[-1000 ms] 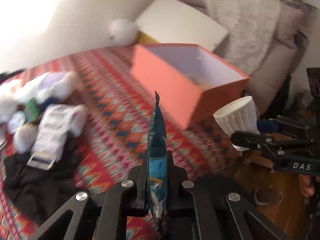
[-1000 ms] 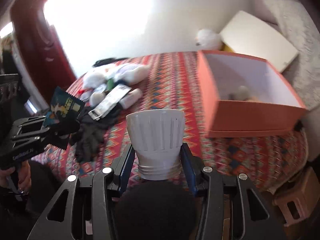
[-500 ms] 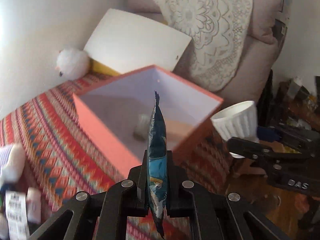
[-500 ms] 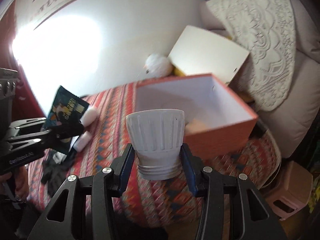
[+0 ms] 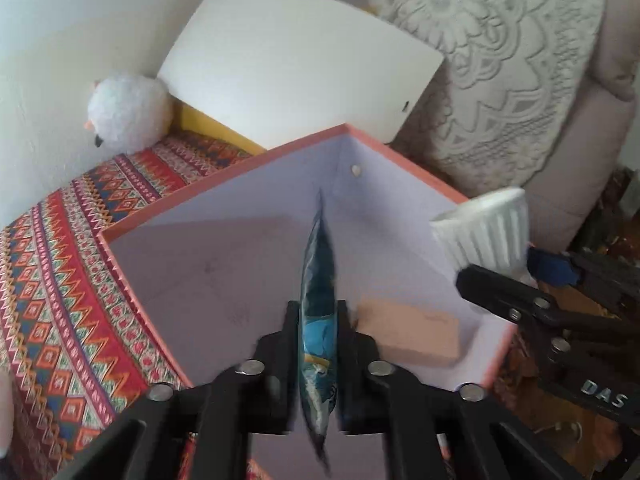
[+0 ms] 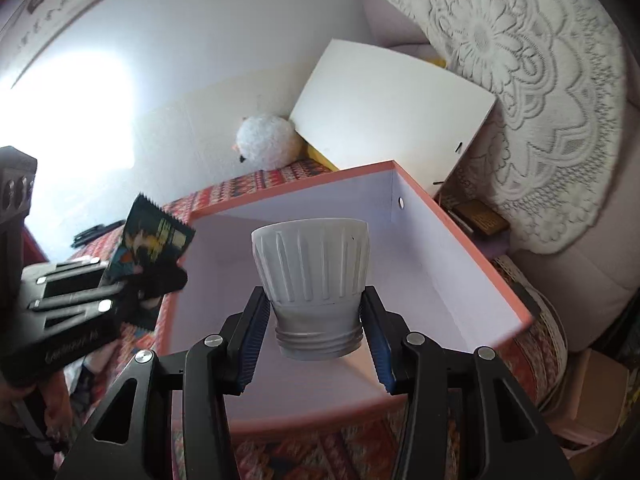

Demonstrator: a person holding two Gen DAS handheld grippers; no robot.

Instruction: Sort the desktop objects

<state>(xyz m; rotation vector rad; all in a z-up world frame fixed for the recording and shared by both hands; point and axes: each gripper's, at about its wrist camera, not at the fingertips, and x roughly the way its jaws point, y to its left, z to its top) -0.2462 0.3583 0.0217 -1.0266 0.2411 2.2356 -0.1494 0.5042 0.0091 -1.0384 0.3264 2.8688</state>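
Observation:
My left gripper (image 5: pixel 318 320) is shut on a blue snack packet (image 5: pixel 318 300), held edge-on over the open orange box (image 5: pixel 224 178). The packet also shows in the right wrist view (image 6: pixel 150 240), at the box's left rim. My right gripper (image 6: pixel 316 336) is shut on a white ribbed bulb base (image 6: pixel 312 264) and holds it over the box's (image 6: pixel 480 256) white inside. The bulb base shows in the left wrist view (image 5: pixel 484 232) above the box's right wall. A tan block (image 5: pixel 412 334) lies on the box floor.
The box stands on a red patterned cloth (image 5: pixel 60 280). A white fluffy ball (image 5: pixel 128 116) and a white board (image 5: pixel 296 56) lean at the wall behind. A lace-covered sofa cushion (image 5: pixel 508 52) is at the right. A pink stool (image 6: pixel 592 400) stands low right.
Both grippers have moved forward from the pile of objects toward the box and now hang over its opening. The packet and bulb base stay gripped.

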